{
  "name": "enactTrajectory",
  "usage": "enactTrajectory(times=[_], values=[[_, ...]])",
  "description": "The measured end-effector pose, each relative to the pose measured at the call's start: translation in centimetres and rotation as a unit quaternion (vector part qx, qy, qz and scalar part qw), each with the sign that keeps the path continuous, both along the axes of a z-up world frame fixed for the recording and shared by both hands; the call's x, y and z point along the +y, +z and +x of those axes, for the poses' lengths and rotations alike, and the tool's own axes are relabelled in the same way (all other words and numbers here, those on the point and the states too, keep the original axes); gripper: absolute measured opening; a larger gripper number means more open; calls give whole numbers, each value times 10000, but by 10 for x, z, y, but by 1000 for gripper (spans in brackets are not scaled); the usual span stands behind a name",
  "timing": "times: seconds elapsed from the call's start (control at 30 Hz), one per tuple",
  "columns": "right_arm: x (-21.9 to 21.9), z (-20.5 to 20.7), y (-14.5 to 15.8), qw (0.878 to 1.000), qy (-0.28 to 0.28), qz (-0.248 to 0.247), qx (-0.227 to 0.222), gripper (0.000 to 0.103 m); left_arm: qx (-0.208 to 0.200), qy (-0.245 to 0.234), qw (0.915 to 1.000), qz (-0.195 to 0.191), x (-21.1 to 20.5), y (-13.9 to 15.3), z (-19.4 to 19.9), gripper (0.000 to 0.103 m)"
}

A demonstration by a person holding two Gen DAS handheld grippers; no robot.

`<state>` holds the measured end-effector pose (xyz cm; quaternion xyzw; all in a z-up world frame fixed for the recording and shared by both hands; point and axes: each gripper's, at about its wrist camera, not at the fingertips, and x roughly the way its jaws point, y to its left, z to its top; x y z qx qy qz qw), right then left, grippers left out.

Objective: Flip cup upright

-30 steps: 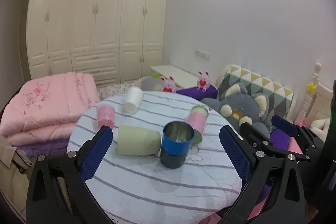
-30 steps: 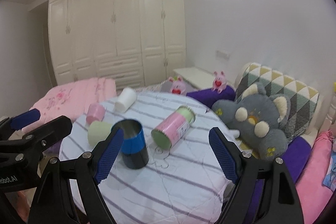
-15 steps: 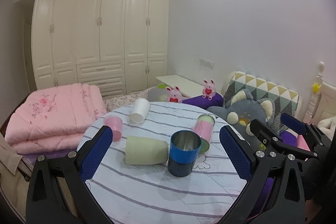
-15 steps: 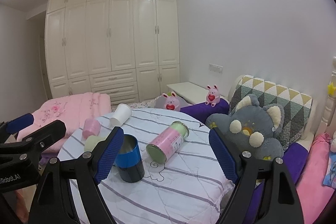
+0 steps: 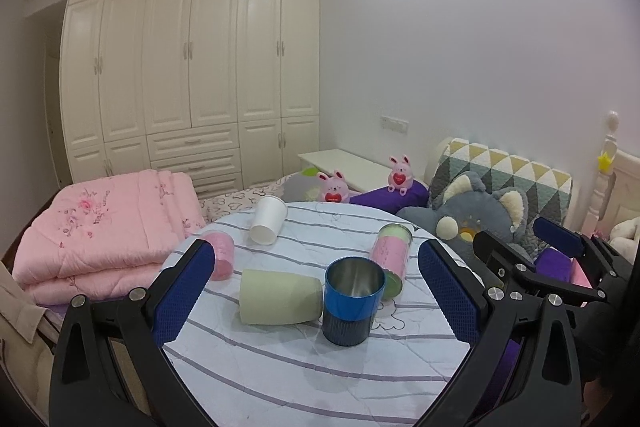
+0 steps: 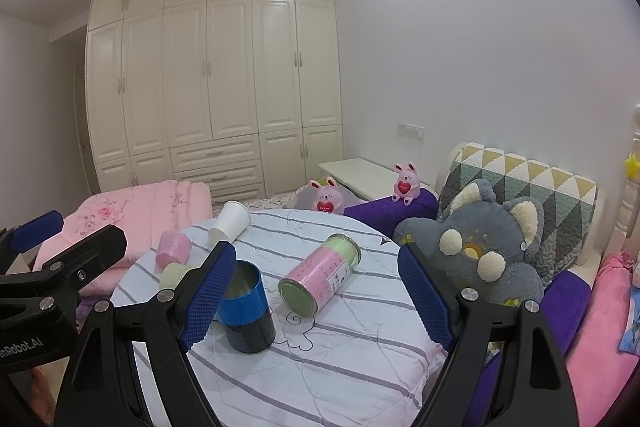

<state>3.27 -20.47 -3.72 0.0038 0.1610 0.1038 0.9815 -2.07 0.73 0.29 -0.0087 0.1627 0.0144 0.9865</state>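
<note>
A blue metal cup point(image 5: 352, 301) stands upright near the middle of the round striped table point(image 5: 304, 379); it also shows in the right wrist view point(image 6: 246, 309). A pale green cup point(image 5: 280, 297) lies on its side left of it. A pink and green can point(image 5: 390, 259) lies on its side, also in the right wrist view point(image 6: 320, 279). A white cup point(image 5: 268, 221) lies on its side at the back. A pink cup point(image 5: 219, 259) stands mouth down at the left. My left gripper point(image 5: 316, 291) and right gripper point(image 6: 316, 301) are open and empty, held above the table's near side.
A folded pink quilt point(image 5: 104, 223) lies left of the table. A grey plush toy point(image 6: 484, 247) and a patterned cushion point(image 6: 532, 195) sit to the right. Two pink bunny toys point(image 5: 400, 175) sit behind the table. White wardrobes point(image 5: 192, 75) fill the back wall.
Both grippers have pulled back and tilted up from the table, so the cups sit lower and smaller in view. Both stay open. No cup has moved.
</note>
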Motion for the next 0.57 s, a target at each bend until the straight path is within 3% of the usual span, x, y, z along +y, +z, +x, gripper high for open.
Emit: enactTrajectory(times=[0.57], values=[[-5, 14, -8, 9997, -2, 73, 228, 84, 112, 31, 9999, 115, -4, -6, 15, 103]])
